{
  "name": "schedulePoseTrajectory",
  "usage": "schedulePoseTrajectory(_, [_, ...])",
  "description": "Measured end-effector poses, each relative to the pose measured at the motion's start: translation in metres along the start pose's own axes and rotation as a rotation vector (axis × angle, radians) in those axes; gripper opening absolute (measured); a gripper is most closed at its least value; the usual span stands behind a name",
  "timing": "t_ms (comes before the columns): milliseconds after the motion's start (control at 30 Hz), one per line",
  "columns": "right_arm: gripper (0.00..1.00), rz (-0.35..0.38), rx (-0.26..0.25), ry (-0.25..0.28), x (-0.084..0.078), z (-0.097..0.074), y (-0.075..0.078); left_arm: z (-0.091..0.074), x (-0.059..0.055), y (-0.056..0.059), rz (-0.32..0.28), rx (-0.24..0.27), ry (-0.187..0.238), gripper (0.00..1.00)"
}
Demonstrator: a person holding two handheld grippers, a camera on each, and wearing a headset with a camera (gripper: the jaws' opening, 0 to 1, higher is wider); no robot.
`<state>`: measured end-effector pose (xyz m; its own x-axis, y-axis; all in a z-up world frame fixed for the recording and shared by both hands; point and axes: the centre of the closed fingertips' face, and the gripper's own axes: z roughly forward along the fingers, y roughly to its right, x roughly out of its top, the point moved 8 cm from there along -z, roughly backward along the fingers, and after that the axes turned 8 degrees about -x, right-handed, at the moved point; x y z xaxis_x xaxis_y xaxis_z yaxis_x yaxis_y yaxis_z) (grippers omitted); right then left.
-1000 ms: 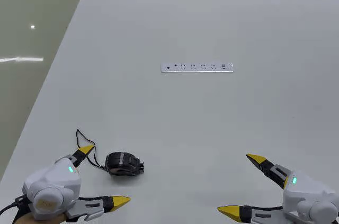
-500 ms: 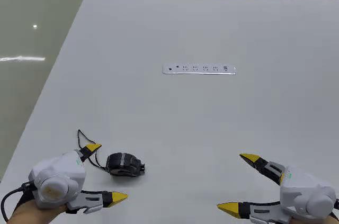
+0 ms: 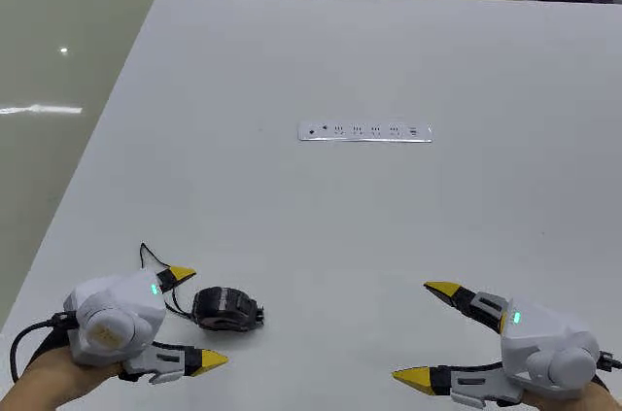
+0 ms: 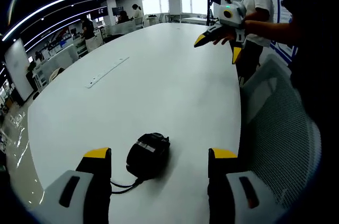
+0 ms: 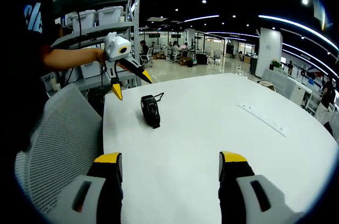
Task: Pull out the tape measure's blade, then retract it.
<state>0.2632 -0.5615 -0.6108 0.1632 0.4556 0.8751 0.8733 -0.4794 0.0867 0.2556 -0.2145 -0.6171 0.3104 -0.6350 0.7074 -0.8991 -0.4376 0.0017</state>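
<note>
A black tape measure (image 3: 226, 308) with a thin black wrist cord lies on the white table (image 3: 369, 61) near its front left corner. In the left gripper view the tape measure (image 4: 149, 153) sits just ahead of and between my two yellow-tipped jaws. My left gripper (image 3: 188, 318) is open around it, not touching. My right gripper (image 3: 426, 333) is open over bare table at the front right, with nothing between its jaws. In the right gripper view the tape measure (image 5: 151, 109) lies off to the left, under the left gripper (image 5: 127, 82).
A white power strip (image 3: 364, 131) lies flat at the table's middle. The table's left edge runs close beside the tape measure, with glossy floor (image 3: 49, 81) beyond. A mesh chair back (image 5: 53, 144) sits at the near edge. Shelving with bins (image 5: 100, 7) stands behind.
My left gripper has edged forward so its jaws now flank the tape measure. My right gripper has shifted a little left. The tape measure has not moved.
</note>
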Motion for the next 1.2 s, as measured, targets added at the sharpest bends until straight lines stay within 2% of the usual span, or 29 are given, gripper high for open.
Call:
schedulePoseTrajectory(300, [0.71, -0.032, 0.034, -0.011, -0.001, 0.008, 0.003, 0.009, -0.007, -0.007, 0.042, -0.031, -0.078, 0.67])
schedulePoseTrajectory(400, [0.71, -0.043, 0.045, -0.011, -0.001, 0.012, 0.004, 0.01, -0.009, -0.011, 0.053, -0.036, -0.092, 0.65])
schedulePoseTrajectory(467, [0.7, -0.048, 0.053, -0.01, 0.0, 0.015, 0.005, 0.011, -0.009, -0.013, 0.044, -0.048, -0.084, 0.64])
schedulePoseTrajectory(667, [0.68, -0.066, 0.072, -0.007, 0.003, 0.023, 0.007, 0.016, -0.014, -0.019, 0.069, -0.084, -0.097, 0.61])
schedulePoseTrajectory(867, [0.66, -0.08, 0.092, -0.003, 0.005, 0.032, 0.01, 0.022, -0.02, -0.027, 0.096, -0.122, -0.13, 0.57])
schedulePoseTrajectory(1067, [0.63, -0.094, 0.122, -0.003, 0.005, 0.044, 0.012, 0.025, -0.019, -0.036, 0.096, -0.148, -0.099, 0.52])
schedulePoseTrajectory(1200, [0.61, -0.107, 0.142, -0.005, 0.005, 0.052, 0.012, 0.028, -0.021, -0.039, 0.107, -0.157, -0.113, 0.51])
